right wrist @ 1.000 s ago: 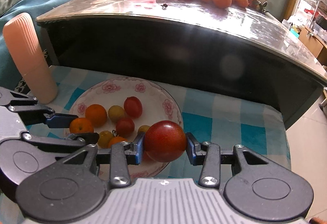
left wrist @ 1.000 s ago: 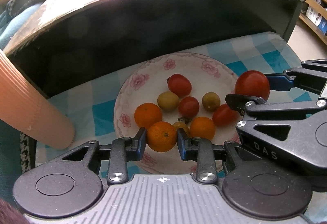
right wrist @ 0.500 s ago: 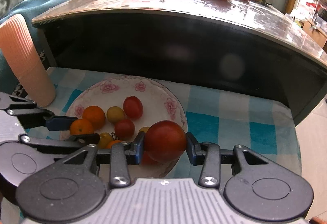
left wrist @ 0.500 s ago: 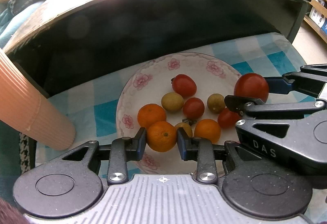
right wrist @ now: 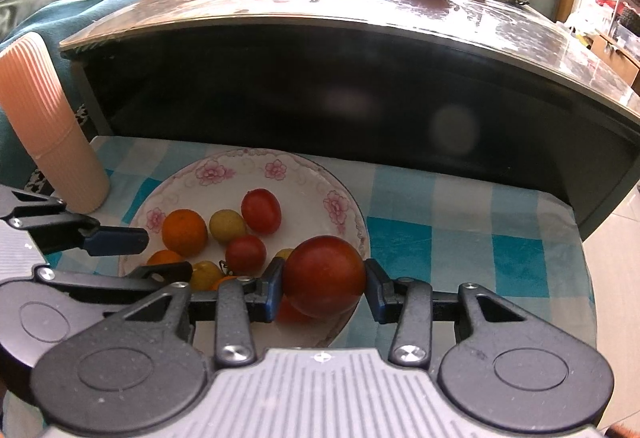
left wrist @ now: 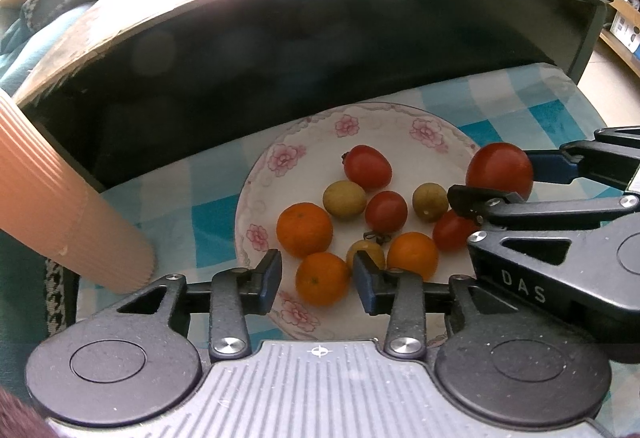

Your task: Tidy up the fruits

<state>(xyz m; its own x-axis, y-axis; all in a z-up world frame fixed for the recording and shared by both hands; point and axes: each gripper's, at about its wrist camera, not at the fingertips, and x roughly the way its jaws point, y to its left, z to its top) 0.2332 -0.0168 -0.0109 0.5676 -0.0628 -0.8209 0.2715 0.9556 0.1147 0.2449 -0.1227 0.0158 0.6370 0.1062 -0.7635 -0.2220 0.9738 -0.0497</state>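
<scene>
on the right gripper [left wrist: 520, 180] body, raised letters "das"

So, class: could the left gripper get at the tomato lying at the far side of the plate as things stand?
Probably yes. The left gripper has just been opening and its pads no longer press the orange between them. The far tomato lies uncovered, but a reach would pass over other fruit. The right gripper, holding a big tomato, stays to the side.

Right gripper [right wrist: 323, 286] clamping a large red tomato [right wrist: 324, 277] over the floral plate [right wrist: 320, 178].

Smaller tomatoes and tangerines lie on the plate; the left gripper [right wrist: 140, 254] reaches in beside a ribbed pink cup [right wrist: 48, 130] on checked cloth [right wrist: 460, 238].
</scene>
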